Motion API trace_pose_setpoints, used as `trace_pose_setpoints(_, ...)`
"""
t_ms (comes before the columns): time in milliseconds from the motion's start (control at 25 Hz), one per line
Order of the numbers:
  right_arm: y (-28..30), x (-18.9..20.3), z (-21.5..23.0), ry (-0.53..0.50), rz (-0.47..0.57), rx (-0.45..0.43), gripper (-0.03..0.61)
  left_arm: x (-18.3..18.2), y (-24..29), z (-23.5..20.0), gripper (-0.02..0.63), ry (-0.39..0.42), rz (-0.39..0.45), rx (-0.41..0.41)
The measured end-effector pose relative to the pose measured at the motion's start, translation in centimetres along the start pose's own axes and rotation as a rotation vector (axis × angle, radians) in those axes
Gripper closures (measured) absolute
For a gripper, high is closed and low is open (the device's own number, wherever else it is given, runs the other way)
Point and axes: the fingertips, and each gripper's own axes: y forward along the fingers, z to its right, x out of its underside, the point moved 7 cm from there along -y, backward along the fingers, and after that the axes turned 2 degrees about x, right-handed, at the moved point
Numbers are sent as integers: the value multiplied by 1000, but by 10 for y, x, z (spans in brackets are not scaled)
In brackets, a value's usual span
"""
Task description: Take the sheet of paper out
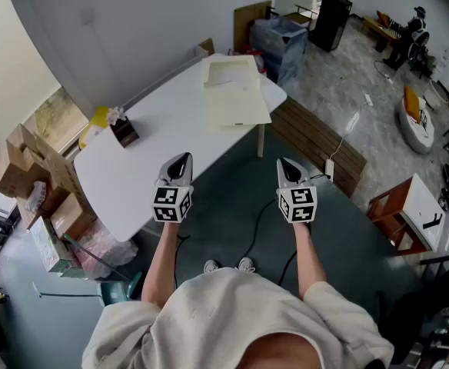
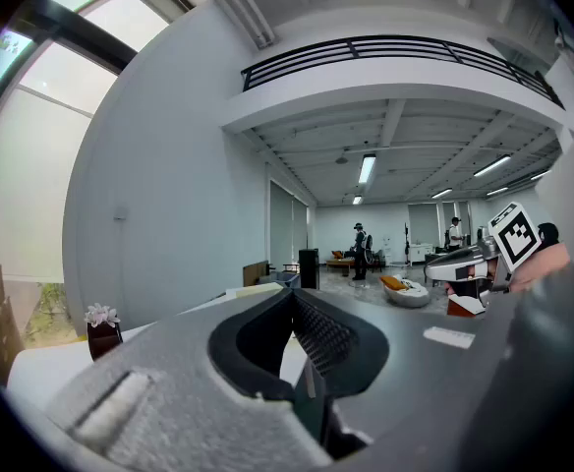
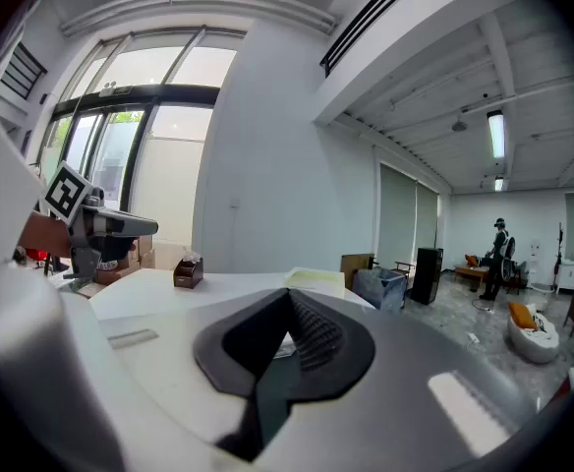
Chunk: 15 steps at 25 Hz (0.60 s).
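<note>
White tabletop [image 1: 144, 171]: is carrying the paper at its far end and a tissue box nearer its left side.
Sheet of paper [image 1: 235, 102]: is lying flat in a cream stack at the far end of the tabletop, well apart from both tools. Which layer is the single sheet cannot be told.
Left hand-held gripper [image 1: 181, 159]: is being held out in front of the person, its tip showing against the near edge of the tabletop. In the left gripper view its jaws are pressing tip to tip with nothing between them.
Right hand-held gripper [image 1: 287, 162]: is being held level with the left one, over the dark floor [image 1: 232, 206] beside the tabletop. Its jaws are meeting fully and are gripping nothing.
Contact: neither tool is touching the paper or the tabletop.
Brown tissue box [image 1: 123, 131]: is standing upright, with white tissue sticking out of its top.
Cardboard boxes [image 1: 32, 167]: are piling up on the floor past the left end of the tabletop.
</note>
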Motion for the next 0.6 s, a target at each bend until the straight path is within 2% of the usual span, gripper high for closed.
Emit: trace_pose_setpoints(600, 3, 12, 15, -1, 18, -7, 578, 3, 9, 13, 612, 2, -9, -17)
